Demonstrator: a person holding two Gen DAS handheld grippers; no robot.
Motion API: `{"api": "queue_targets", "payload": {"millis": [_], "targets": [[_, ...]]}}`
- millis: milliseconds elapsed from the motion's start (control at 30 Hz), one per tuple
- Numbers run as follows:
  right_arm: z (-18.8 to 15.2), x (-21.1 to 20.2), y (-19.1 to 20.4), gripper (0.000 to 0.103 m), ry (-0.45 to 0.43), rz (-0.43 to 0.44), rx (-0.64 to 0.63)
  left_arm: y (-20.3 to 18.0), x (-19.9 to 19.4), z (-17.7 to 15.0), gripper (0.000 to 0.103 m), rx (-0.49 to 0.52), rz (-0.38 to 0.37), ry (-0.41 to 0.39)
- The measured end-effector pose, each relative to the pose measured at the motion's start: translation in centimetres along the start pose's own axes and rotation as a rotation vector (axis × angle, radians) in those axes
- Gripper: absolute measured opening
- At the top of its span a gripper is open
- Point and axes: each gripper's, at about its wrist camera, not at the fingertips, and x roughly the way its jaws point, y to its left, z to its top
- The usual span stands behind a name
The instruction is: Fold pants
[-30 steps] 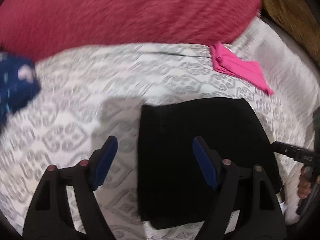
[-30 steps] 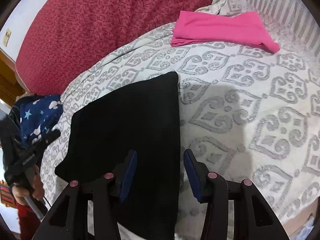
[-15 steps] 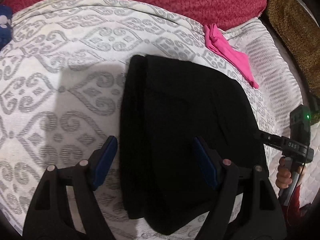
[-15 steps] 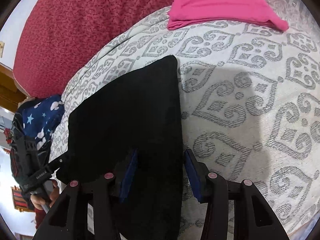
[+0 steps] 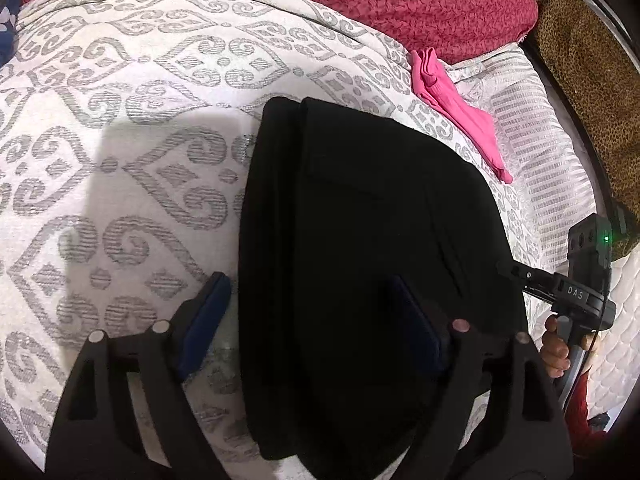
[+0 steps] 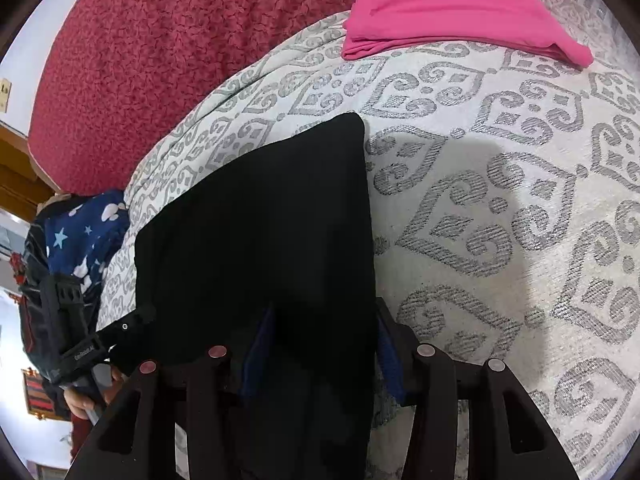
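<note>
Black pants, folded into a thick rectangle, lie flat on the patterned bedspread. My left gripper straddles their left edge low down: one blue pad rests over the bedspread, the other over the black cloth. Its jaws are opening and press on nothing. In the right wrist view the pants run up the middle. My right gripper stands open astride their right edge, with cloth between the pads but not pinched. Each gripper shows in the other's view, the right gripper and the left gripper, both in a hand.
A folded pink garment lies at the far side of the bed below a big red pillow. A navy star-print cloth sits at the bed's left edge. A leopard-print fabric hangs beyond the right edge.
The left gripper has sunk and tipped down toward the pants, which now fill much more of its view. The right gripper has dropped slightly over the pants' right edge.
</note>
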Motion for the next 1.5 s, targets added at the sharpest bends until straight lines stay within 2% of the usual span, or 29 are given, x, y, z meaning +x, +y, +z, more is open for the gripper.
{"api": "queue_targets", "payload": {"millis": [100,133,167,233,267,367,400,433,467,500,533,567,600,667,867,967,1133,1367,1500], "targets": [[0.0,0.2,-0.1,0.053,-0.003,0.022,0.005,-0.2,0.2,0.0,0.086,0.011,0.006,-0.006],[0.0,0.2,-0.1,0.059,-0.003,0.031,-0.001,-0.4,0.3,0.0,0.087,0.018,0.01,-0.008],[0.0,0.3,0.0,0.07,-0.003,0.057,-0.015,-0.5,0.4,0.1,0.089,0.02,0.011,-0.009],[0.0,0.6,0.6,0.083,-0.005,0.087,-0.04,-0.6,0.6,0.2,0.091,0.024,0.012,-0.006],[0.0,0.8,1.1,0.088,-0.004,0.083,-0.056,-0.6,0.7,0.3,0.091,0.025,0.014,-0.006],[-0.2,1.4,3.0,0.091,-0.002,-0.009,-0.132,-0.9,0.8,0.4,0.091,0.036,0.023,-0.011],[-0.3,1.7,3.7,0.089,-0.005,-0.055,-0.162,-1.0,0.7,0.3,0.089,0.043,0.024,-0.014],[-0.4,1.8,4.1,0.079,-0.009,-0.083,-0.178,-1.1,0.7,0.3,0.087,0.05,0.023,-0.019],[-0.5,1.8,4.5,0.063,-0.021,-0.132,-0.198,-1.1,0.6,0.3,0.082,0.054,0.02,-0.026],[-0.4,1.7,4.5,0.057,-0.03,-0.156,-0.194,-1.2,0.5,0.3,0.077,0.059,0.022,-0.03],[-0.5,1.6,4.3,0.043,-0.033,-0.156,-0.181,-1.3,0.4,0.3,0.073,0.065,0.024,-0.034],[-0.4,1.2,3.9,0.032,-0.037,-0.146,-0.159,-1.6,0.1,0.3,0.064,0.076,0.028,-0.042],[-0.3,1.0,3.7,0.027,-0.04,-0.138,-0.147,-1.8,-0.1,0.3,0.051,0.09,0.028,-0.048],[-0.1,0.4,3.5,0.019,-0.049,-0.121,-0.134,-2.6,-0.5,0.3,0.041,0.122,0.036,-0.058],[-0.5,-1.6,5.9,0.014,-0.12,-0.138,-0.195,-5.3,-2.0,0.4,0.027,0.206,0.127,-0.105],[-0.2,-3.6,6.6,0.014,-0.155,-0.113,-0.215,-6.4,-2.9,0.8,0.025,0.227,0.128,-0.122],[0.2,-6.6,6.6,0.014,-0.22,-0.127,-0.238,-10.1,-4.0,1.9,0.023,0.293,0.116,-0.152],[2.1,-11.4,3.6,0.014,-0.326,-0.166,-0.221,-16.7,-3.5,5.0,0.023,0.421,0.099,-0.192],[5.3,-14.5,1.4,0.014,-0.405,-0.195,-0.196,-21.7,-2.4,8.5,0.022,0.502,0.084,-0.224]]}}
